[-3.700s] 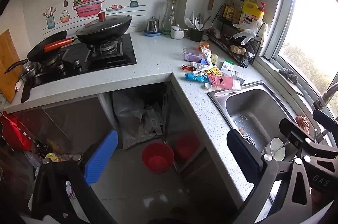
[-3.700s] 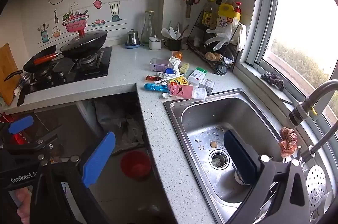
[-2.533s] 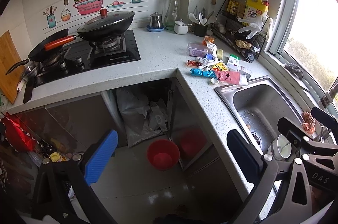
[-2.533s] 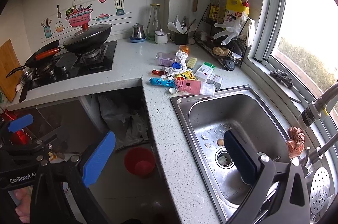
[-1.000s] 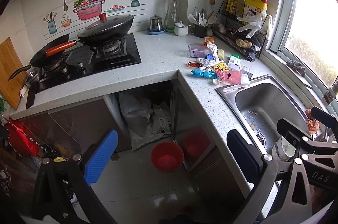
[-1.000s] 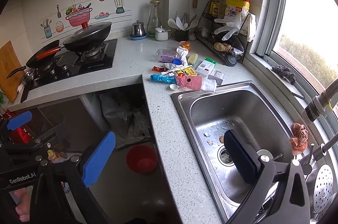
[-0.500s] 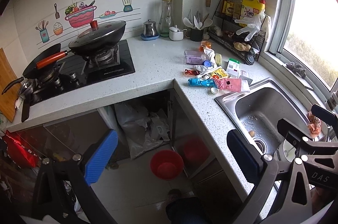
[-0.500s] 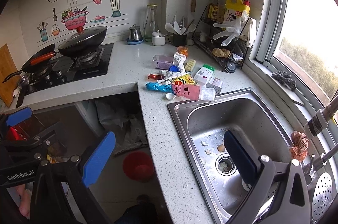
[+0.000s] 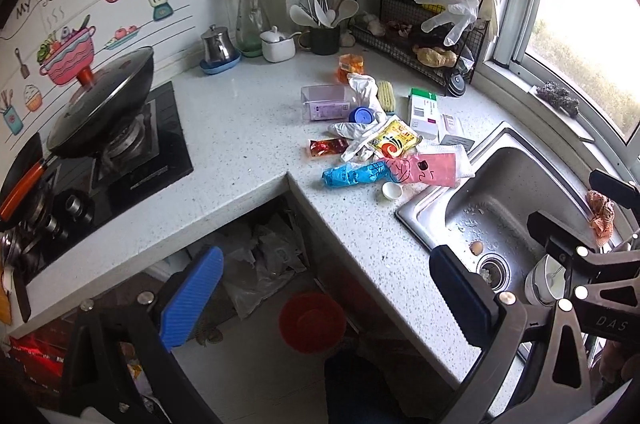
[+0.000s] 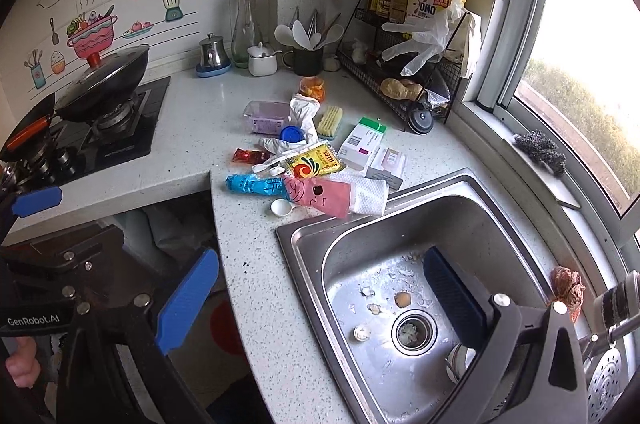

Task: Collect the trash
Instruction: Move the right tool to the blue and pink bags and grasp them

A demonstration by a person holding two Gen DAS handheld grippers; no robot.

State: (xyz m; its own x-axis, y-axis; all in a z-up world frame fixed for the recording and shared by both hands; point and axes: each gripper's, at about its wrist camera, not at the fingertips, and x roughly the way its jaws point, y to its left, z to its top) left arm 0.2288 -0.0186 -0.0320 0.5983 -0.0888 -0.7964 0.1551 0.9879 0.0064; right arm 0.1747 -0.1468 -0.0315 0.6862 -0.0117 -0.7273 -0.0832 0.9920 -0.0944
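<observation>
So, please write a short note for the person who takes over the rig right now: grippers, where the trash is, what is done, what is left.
Left gripper: open, empty, above the floor by the counter corner.
Right gripper: open, empty, over the sink edge.
Trash: a pile on the counter left of the sink: blue wrapper, pink pack, yellow sachet, red sachet, white cap.
Red bin is on the floor under the counter.
Done: nothing picked up yet.
Left: collect the whole pile.
</observation>
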